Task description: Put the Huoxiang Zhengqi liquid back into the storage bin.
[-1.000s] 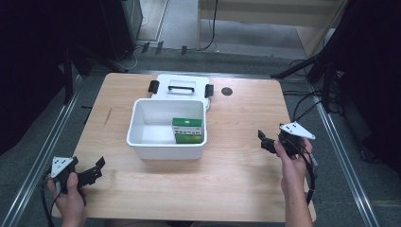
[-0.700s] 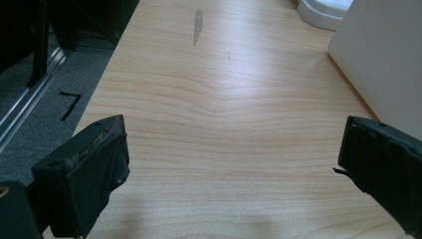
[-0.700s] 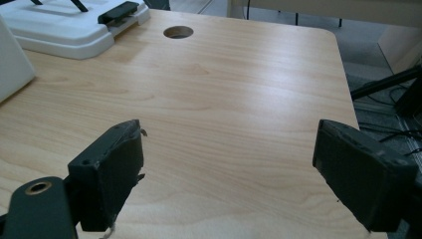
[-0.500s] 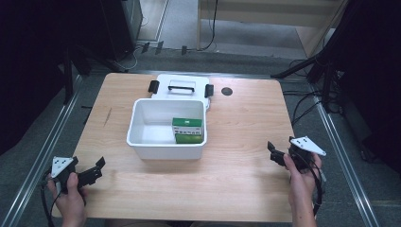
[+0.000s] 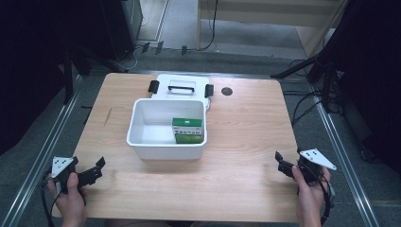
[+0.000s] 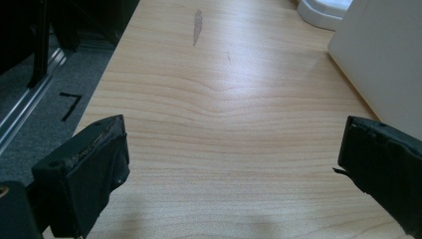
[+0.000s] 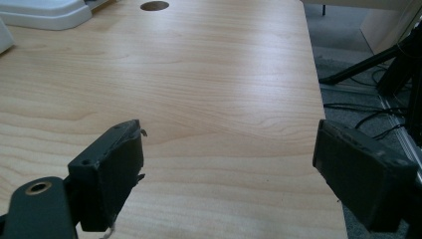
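A white open box (image 5: 142,144) stands mid-table with a green carton (image 5: 187,129) inside at its right. Its white lid (image 5: 181,88) with black clips lies flat just behind it. My left gripper (image 5: 97,169) rests at the table's near left corner, open and empty, pointing toward the box. In the left gripper view the gripper (image 6: 231,164) has its jaws wide apart over bare wood, and the box wall (image 6: 383,55) stands at the right. My right gripper (image 5: 280,161) sits at the near right edge, open and empty. In the right gripper view that gripper (image 7: 229,169) spans bare wood.
A round cable hole (image 5: 227,91) is in the tabletop near the back right; it also appears as the hole (image 7: 154,5) in the right gripper view. Metal rails run along both table sides. Cables and stand legs lie on the floor to the right.
My right gripper has drawn back toward the near right edge and lowered. The left gripper has stayed in place.
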Motion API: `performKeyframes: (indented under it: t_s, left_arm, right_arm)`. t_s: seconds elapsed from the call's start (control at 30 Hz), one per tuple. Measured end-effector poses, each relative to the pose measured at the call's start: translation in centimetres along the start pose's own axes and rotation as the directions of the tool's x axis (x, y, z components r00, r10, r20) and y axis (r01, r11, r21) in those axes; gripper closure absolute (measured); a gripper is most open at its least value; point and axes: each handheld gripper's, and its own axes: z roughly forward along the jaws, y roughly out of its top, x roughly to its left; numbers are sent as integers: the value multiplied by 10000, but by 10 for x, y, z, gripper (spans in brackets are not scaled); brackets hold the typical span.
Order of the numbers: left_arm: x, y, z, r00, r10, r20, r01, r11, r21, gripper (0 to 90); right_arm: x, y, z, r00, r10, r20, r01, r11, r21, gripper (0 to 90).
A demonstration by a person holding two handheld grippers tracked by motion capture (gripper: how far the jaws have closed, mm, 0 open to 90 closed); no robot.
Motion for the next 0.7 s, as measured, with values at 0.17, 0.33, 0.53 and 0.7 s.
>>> performKeyframes:
  t_s: [0.17,0.33,0.53,0.7]
  left_arm:
    - [0,0,0,10000,6,4,-6,10000,-2,6]
    - [0,0,0,10000,28,-2,-28,10000,-2,6]
    - [0,0,0,10000,23,2,-23,10000,-5,6]
    - [0,0,0,10000,24,3,-24,10000,-3,6]
  right_arm:
    - [1,-6,-7,9999,-156,22,156,9999,70,131]
    - [1,-11,-12,9998,-167,61,167,9998,50,131]
    - [0,-18,-19,9996,-252,128,251,9996,91,131]
    - [-1,-24,-22,9996,-172,243,172,9998,35,130]
